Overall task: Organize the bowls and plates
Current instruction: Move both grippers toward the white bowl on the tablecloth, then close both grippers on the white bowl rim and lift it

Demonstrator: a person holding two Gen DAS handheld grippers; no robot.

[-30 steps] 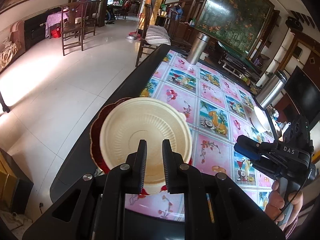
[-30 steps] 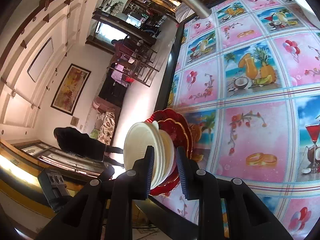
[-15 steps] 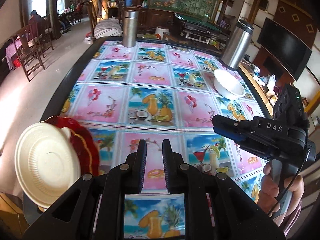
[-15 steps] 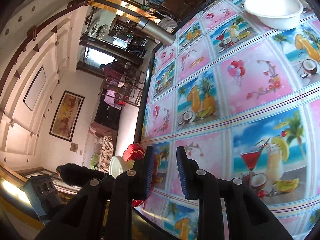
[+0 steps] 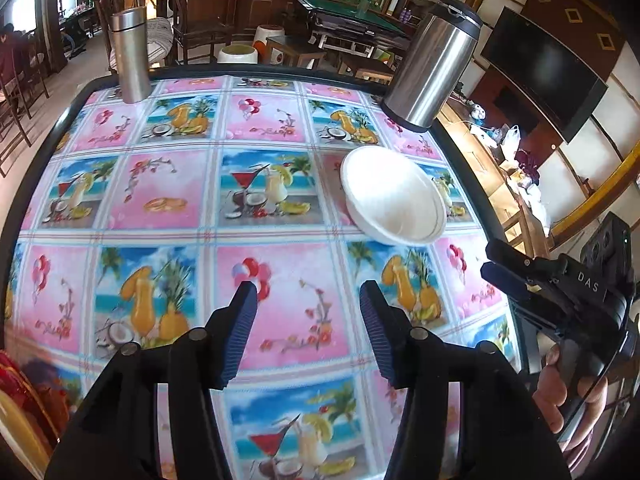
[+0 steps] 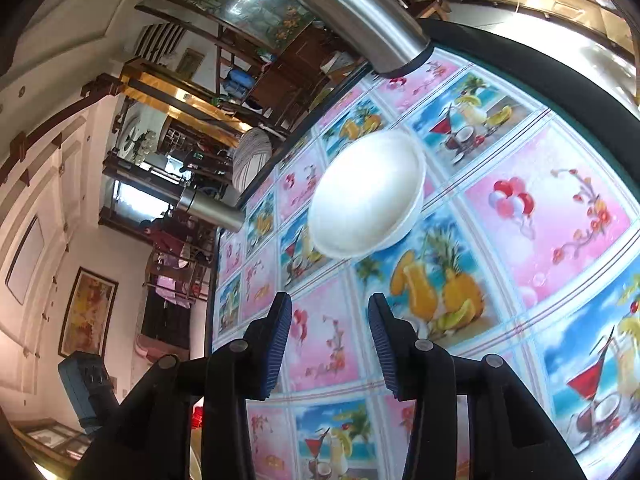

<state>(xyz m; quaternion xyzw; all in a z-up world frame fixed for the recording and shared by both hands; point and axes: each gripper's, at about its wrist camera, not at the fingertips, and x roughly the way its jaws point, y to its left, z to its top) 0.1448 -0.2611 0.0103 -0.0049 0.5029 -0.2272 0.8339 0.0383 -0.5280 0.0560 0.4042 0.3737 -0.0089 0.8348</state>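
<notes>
The left tool (image 5: 306,308) hangs over the bench (image 5: 280,320) with its jaws apart and nothing between them; they have just been opening. The right tool (image 6: 330,320) is the same, jaws just spread, holding nothing. The white bowl (image 5: 394,200) sits on the bench near its right edge, close to a tall shiny flask (image 5: 434,68). A red plate (image 5: 24,384) peeks in at the left edge.

One white bowl (image 5: 394,196) and two steel flasks (image 5: 434,68) visible.
</notes>
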